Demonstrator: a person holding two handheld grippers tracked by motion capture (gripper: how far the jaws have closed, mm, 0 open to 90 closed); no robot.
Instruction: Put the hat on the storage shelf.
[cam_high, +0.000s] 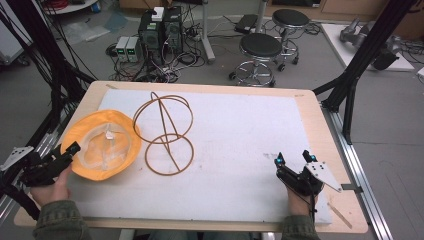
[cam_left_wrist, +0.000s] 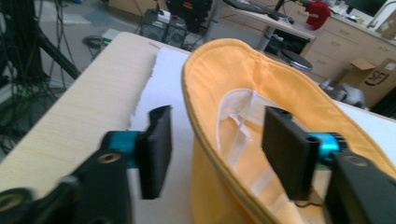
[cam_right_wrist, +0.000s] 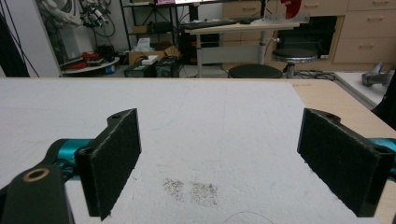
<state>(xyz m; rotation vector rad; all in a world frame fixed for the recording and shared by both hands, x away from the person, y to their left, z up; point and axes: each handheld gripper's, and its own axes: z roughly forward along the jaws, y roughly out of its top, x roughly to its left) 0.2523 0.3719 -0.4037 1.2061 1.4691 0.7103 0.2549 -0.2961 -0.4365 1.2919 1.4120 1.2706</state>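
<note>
My left gripper (cam_left_wrist: 215, 154) sits at the near-left edge of the soft orange fabric bucket hat (cam_high: 102, 142). Jaws are partly spread and straddle the brim: one pad outside, one inside over the pale lining. Neither pad presses the cloth yet, so nothing is pinched. My right gripper (cam_high: 295, 160) is well off to the right of the hat, jaws spread wide over bare white foam mat (cam_high: 240, 135), holding nothing.

The hat lies crown-down, opening up, on the left part of the mat, its right edge just beside the brown wire hat stand (cam_high: 165, 132). Whether the two touch I can't tell.

Handling, my read:
- The hat is light and floppy. It'll sag and fold once lifted from one point, so expect the far side to drag.
- Cloth isn't slippery against the pads and isn't fragile. A firm pinch is fine.
- Best hold is the stitched brim edge, where I am now. It's the stiffest part, and a thin double layer fits the jaws easily.
- A second pinch on the opposite brim would keep the opening spread.
- The stand is thin, light wire and will probably skid or tip if bumped.

Count: one hat, one stand (two rings joined by struts), one mat, two grippers.
</note>
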